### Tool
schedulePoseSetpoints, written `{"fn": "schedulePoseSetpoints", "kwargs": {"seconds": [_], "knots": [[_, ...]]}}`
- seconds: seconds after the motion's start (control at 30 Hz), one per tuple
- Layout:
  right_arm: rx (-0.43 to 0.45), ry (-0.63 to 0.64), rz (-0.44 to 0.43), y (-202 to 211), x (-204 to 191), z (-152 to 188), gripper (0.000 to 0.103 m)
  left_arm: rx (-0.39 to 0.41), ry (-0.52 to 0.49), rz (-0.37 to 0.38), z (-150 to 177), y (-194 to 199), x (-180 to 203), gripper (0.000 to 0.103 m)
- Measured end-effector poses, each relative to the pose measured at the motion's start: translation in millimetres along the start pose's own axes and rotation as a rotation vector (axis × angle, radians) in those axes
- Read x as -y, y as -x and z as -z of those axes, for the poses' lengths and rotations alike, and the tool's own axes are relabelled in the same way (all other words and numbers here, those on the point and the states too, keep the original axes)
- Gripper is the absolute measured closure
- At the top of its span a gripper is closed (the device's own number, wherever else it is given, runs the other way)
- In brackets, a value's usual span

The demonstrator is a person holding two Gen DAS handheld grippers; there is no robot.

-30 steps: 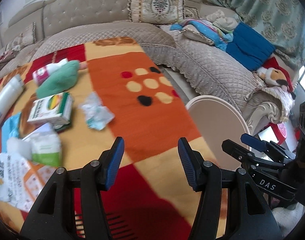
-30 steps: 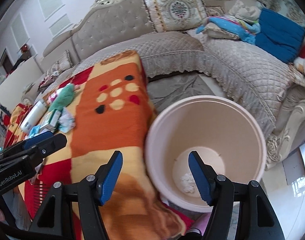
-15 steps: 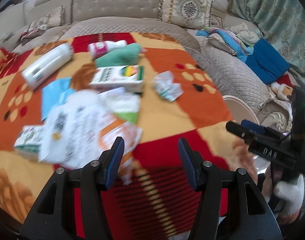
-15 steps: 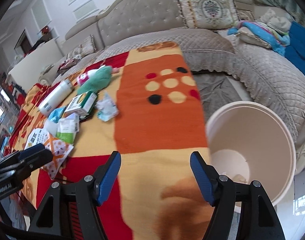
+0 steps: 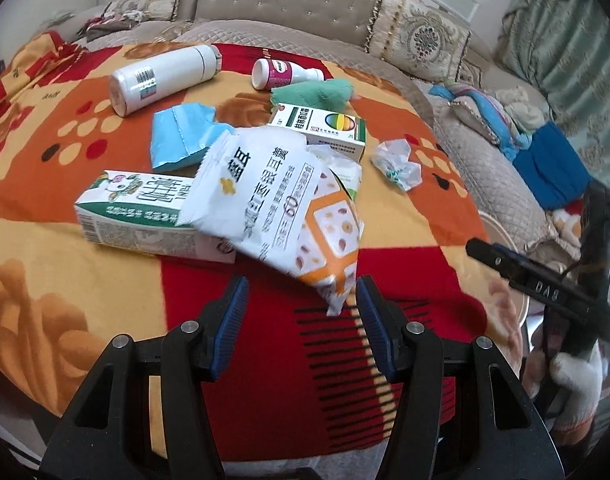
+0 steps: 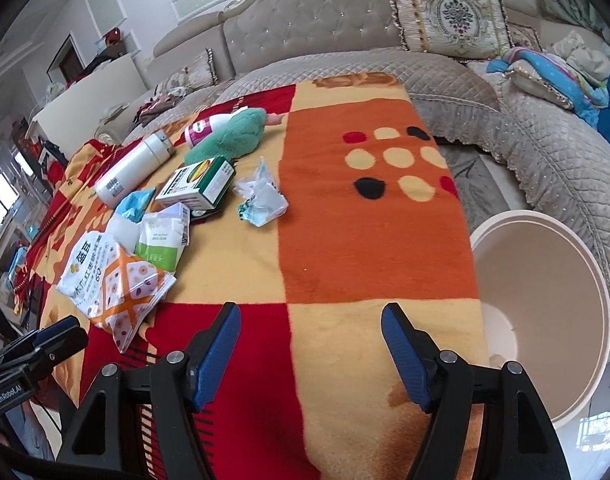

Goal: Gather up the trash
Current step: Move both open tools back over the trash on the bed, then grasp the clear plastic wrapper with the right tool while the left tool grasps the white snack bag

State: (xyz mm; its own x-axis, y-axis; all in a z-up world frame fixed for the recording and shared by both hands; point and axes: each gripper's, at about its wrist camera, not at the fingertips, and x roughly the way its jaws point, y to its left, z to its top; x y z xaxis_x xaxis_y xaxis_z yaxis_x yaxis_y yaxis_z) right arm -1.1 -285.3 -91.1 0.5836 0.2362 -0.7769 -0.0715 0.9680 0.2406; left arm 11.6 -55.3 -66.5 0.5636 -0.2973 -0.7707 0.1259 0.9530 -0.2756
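Observation:
My left gripper (image 5: 301, 294) is open and empty, just in front of a white-and-orange snack bag (image 5: 281, 208) lying on the patterned blanket (image 5: 85, 280). A green-and-white carton (image 5: 141, 216), a blue wrapper (image 5: 181, 136), a crumpled clear wrapper (image 5: 397, 162) and a green-and-white box (image 5: 321, 128) lie nearby. My right gripper (image 6: 311, 332) is open and empty over bare blanket (image 6: 369, 240), left of the cream trash bin (image 6: 545, 304). The snack bag (image 6: 113, 284) and crumpled wrapper (image 6: 261, 196) also show in the right wrist view.
A white flask (image 5: 161, 78), a pink-labelled bottle (image 5: 281, 74) and a green cloth (image 5: 317, 94) lie at the far side. A quilted sofa (image 6: 545, 152) with cushions and clothes runs behind and to the right. The bin stands off the blanket's right edge.
My left gripper has swung left from the bin side to the pile of trash and now faces the snack bag. My right gripper has moved left, off the bin and over the blanket.

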Motion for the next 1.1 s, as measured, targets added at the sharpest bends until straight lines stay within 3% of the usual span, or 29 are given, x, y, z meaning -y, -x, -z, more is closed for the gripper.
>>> {"fn": "schedulePoseSetpoints", "kwargs": {"seconds": [0.23,0.43,0.7,0.77,0.83,0.9,1.0,1.1], "knots": [[-0.006,0.018,-0.003,-11,-5,-8,0.03,0.037,0.076,-0.028,-16,-21,3,0.049],[-0.01,0.029,-0.025,-35,-9,-35,0.03,0.039,0.136,-0.027,-30,-35,-2,0.049],[-0.031,0.088,-0.016,-81,-32,-73,0.03,0.026,0.101,-0.035,-42,-40,2,0.05],[-0.034,0.092,0.003,-91,-35,-77,0.039,0.021,0.088,-0.038,-43,-41,3,0.055],[-0.045,0.084,-0.012,-99,-35,-78,0.06,0.03,0.086,-0.038,-43,-39,3,0.063],[-0.029,0.08,-0.02,-96,-34,-76,0.066,0.047,0.08,-0.039,-43,-35,1,0.081],[-0.024,0.073,-0.041,-86,-29,-71,0.074,0.035,0.061,-0.031,-43,-32,1,0.087],[-0.004,0.067,-0.063,-70,-27,-65,0.074,0.027,0.057,-0.014,-42,-28,1,0.09]]}}
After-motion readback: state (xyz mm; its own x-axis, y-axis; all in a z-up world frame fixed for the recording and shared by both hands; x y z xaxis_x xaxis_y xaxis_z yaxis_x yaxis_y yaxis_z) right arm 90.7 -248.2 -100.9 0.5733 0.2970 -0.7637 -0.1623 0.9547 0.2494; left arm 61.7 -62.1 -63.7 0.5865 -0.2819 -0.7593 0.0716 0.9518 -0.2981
